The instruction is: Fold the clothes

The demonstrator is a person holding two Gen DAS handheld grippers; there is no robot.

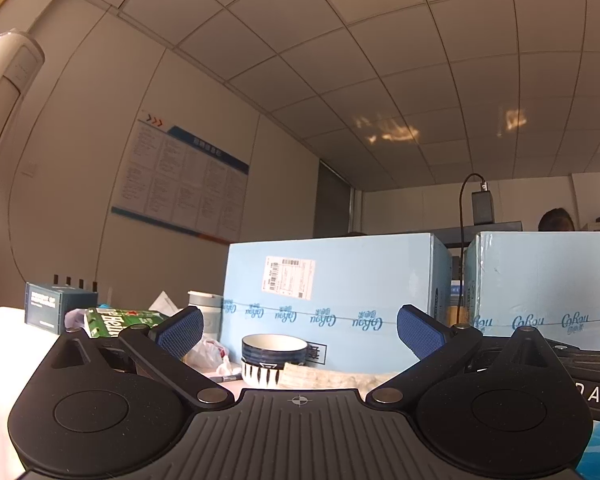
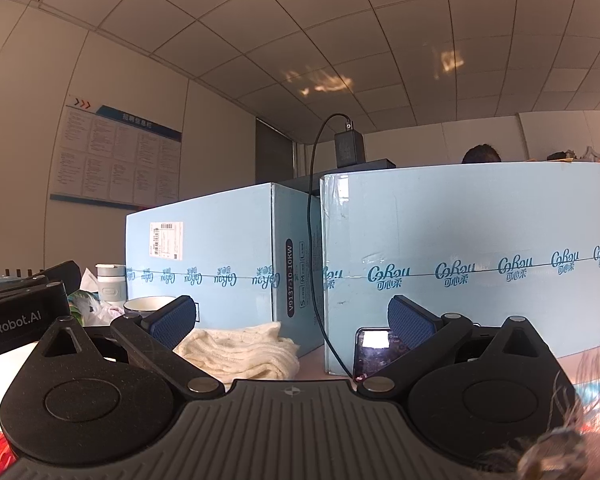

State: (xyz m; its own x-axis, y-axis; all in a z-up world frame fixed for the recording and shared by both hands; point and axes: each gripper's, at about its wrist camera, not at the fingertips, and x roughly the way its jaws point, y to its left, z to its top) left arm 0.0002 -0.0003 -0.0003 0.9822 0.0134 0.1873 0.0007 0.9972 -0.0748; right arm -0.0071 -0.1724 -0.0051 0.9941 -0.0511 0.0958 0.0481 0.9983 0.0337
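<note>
A cream knitted garment lies folded on the table against the blue boxes, just ahead of my right gripper, which is open and empty. Its edge also shows in the left wrist view, low and ahead of my left gripper, which is open and empty. Both grippers sit low at table height and point at the boxes. The left gripper's body shows at the left of the right wrist view.
Two large light-blue cartons stand ahead like a wall. A phone with a cable leans on the right carton. Stacked bowls, a cup, a green carton and plastic bags crowd the left.
</note>
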